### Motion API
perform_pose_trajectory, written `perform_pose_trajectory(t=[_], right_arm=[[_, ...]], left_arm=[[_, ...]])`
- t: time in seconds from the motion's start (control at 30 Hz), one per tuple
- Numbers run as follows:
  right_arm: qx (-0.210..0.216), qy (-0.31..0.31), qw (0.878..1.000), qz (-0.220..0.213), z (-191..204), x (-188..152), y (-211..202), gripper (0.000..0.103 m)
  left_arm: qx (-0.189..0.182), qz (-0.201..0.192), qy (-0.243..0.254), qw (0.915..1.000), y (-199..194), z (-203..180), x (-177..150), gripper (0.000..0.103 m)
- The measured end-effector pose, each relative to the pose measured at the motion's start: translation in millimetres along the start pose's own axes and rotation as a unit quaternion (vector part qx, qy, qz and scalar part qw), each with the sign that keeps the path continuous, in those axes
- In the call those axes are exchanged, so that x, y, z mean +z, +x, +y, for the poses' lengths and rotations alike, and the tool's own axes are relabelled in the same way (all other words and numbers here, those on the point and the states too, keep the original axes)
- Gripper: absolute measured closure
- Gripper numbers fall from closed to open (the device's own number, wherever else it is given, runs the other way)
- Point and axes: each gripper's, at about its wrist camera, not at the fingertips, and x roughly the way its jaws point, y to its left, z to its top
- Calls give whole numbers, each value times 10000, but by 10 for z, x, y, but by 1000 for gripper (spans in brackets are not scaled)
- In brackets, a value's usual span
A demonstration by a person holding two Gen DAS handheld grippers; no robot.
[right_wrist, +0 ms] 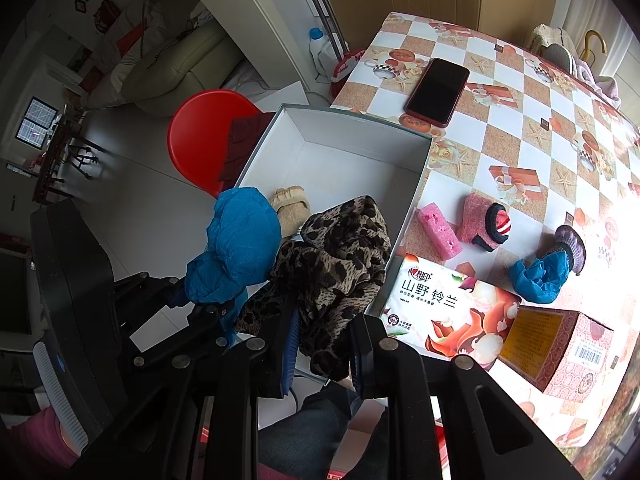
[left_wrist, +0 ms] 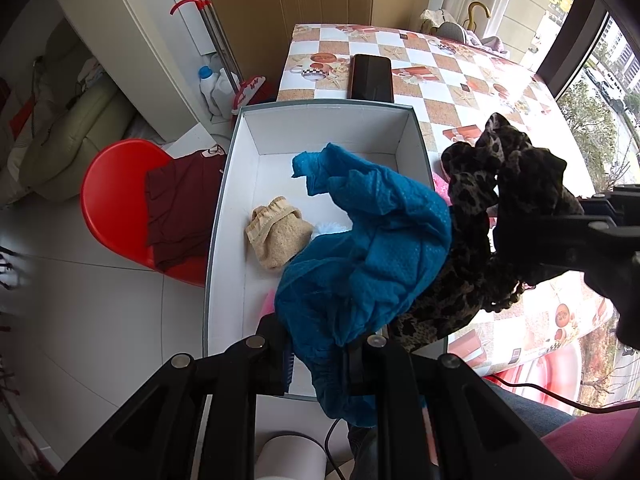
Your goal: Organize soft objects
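A checkered table (right_wrist: pixel 500 128) carries an open white box (right_wrist: pixel 360 152) at its left edge, above a red chair (left_wrist: pixel 116 200) draped with a maroon garment (left_wrist: pixel 180 204). Over the box, the left gripper (left_wrist: pixel 320 356) is clamped on a blue cloth (left_wrist: pixel 360 248), while the right gripper (right_wrist: pixel 324 344) pinches a leopard-print scarf (right_wrist: pixel 336 256) beside it. A beige knitted item (left_wrist: pixel 276 236) lies on the box floor. On the table to the right sit a tissue pack (right_wrist: pixel 440 312), a patterned carton (right_wrist: pixel 560 352), a phone (right_wrist: pixel 436 92), a pink sponge (right_wrist: pixel 438 230), a pink sock (right_wrist: pixel 484 220) and a crumpled blue piece (right_wrist: pixel 540 272).
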Motion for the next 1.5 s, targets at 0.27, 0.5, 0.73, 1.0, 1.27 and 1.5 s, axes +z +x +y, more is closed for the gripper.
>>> perform_pose_trajectory(t=[0.27,0.5,0.73,1.0,1.27,1.5], right_arm=[[3,19,10000,-10,-7,-1,-10,80],[50,102,9999,-20,-53,13,22,80],[25,-57,10000,51,4,101,71,80],[-190,-254,9995,-64,55,388,117,80],[-316,-321,9990,-40,31,588,200,80],[-261,-315,9992,43,-5,655,290,80]], left_arm=[[1,32,7,10000,37,14,-6,84],[52,105,-13,9999,86,46,-20,84],[101,160,-107,9998,119,101,2,84],[161,140,-163,9996,211,167,238,84],[203,164,-108,9996,321,174,424,84],[169,217,-71,9996,371,157,446,82]])
